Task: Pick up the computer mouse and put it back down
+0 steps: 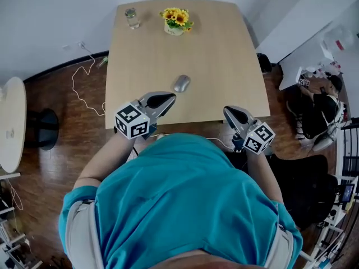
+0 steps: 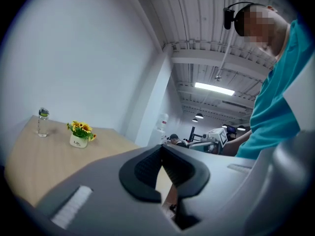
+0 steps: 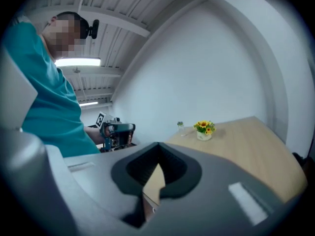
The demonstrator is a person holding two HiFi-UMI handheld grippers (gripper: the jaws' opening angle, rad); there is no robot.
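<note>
Lying untouched on the table [image 1: 224,49], the mouse [image 1: 181,83] waits (nothing done yet). Left tool [image 1: 167,99] and right tool [image 1: 229,112] are closed, empty.

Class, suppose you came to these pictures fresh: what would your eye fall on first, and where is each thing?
The person's teal shirt fills the head view's lower half. Just beyond it the left gripper and right gripper, each bearing a marker cube, hang shut and empty at the wooden table's near edge, with the silver mouse lying on the table ahead of them. A pot of yellow sunflowers brightens the far edge.
</note>
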